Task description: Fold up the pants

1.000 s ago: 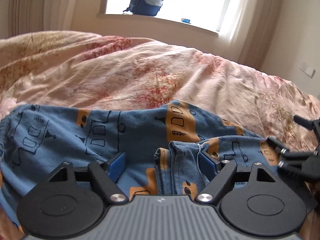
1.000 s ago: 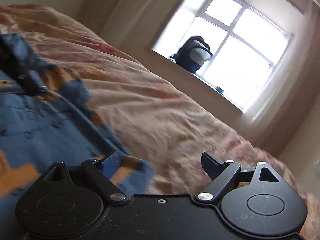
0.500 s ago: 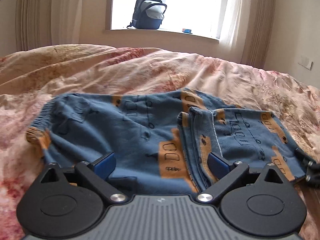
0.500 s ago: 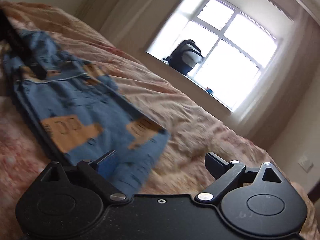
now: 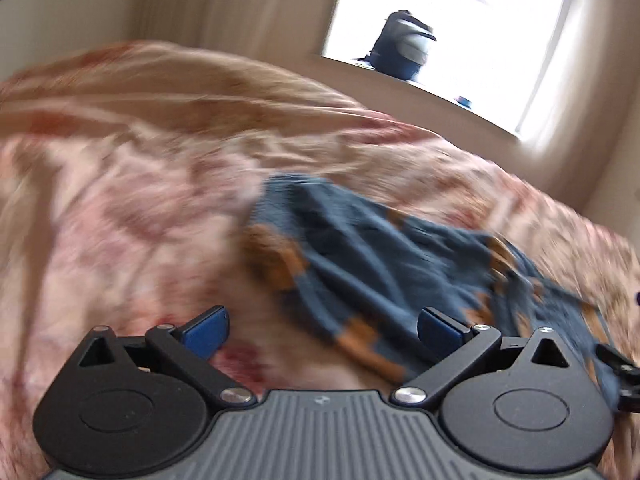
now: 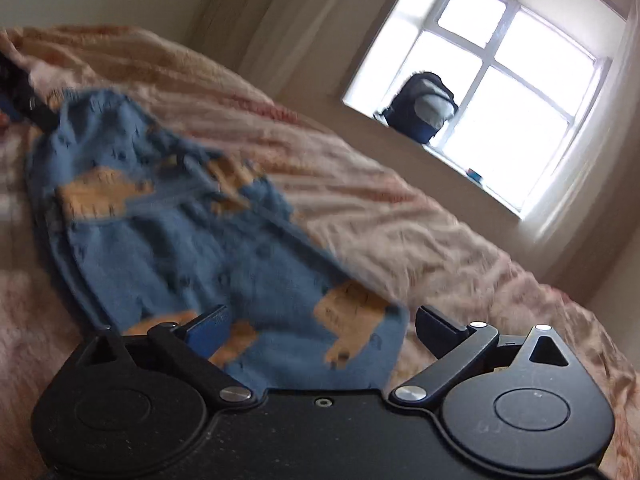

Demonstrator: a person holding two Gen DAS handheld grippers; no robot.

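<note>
Pants lying folded on bed; we are drawing left gripper and right gripper clear, jaws just opening, released, nothing between. We are judging: lifting straight off avoids snagging fold.

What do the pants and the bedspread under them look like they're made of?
Pants: soft blue knit with orange prints, matte, probably cotton jersey; they lie limp and rumpled, with what looks like a gathered waistband.
Bedspread: thin woven cloth, pink floral, matte, with many fine creases; likely cotton, though blur leaves that open.
</note>
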